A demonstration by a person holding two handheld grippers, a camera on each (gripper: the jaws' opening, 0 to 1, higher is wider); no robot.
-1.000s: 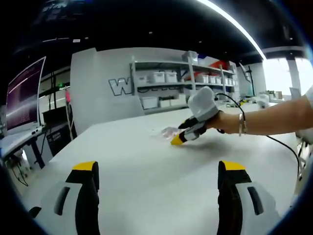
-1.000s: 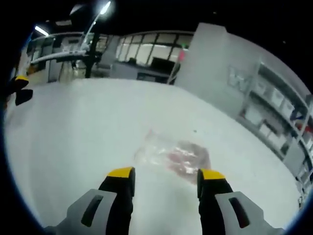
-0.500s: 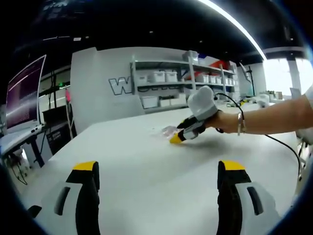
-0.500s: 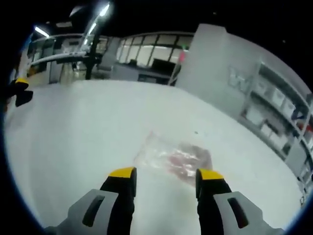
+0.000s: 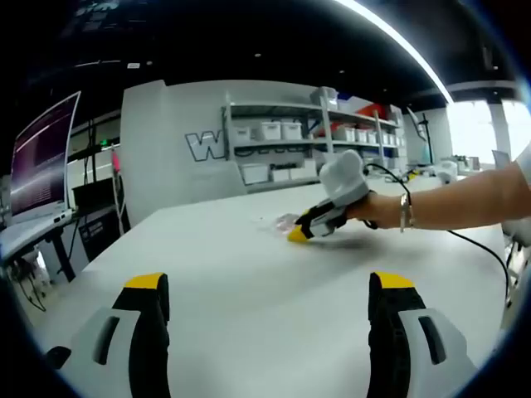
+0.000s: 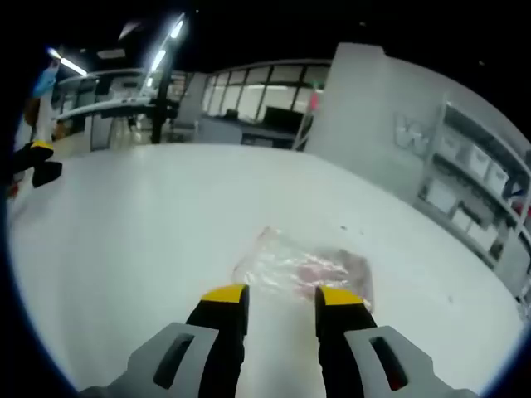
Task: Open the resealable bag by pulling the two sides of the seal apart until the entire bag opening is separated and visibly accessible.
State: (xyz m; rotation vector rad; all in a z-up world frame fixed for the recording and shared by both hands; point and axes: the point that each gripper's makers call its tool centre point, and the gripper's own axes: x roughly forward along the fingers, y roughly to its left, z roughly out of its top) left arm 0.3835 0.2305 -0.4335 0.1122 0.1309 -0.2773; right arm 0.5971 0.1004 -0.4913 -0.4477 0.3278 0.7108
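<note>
Right gripper point(image 6: 282, 297) narrowly parted at crinkly clear bag point(image 6: 303, 267); left gripper point(image 5: 270, 286) wide apart

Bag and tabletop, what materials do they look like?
Bag: thin clear plastic film, glossy; it is crinkled and see-through, with pinkish contents showing inside. Table: smooth white matte surface, probably laminate; it looks even with only soft reflections.

— What's behind the white table point(image 5: 249, 274)?
— A grey wall point(image 5: 166, 149) at eleven o'clock, shelving point(image 5: 307, 141) with bins at one o'clock.
— Light?
— A ceiling strip point(image 5: 398, 41), bright windows point(image 5: 477, 124) at three o'clock.
</note>
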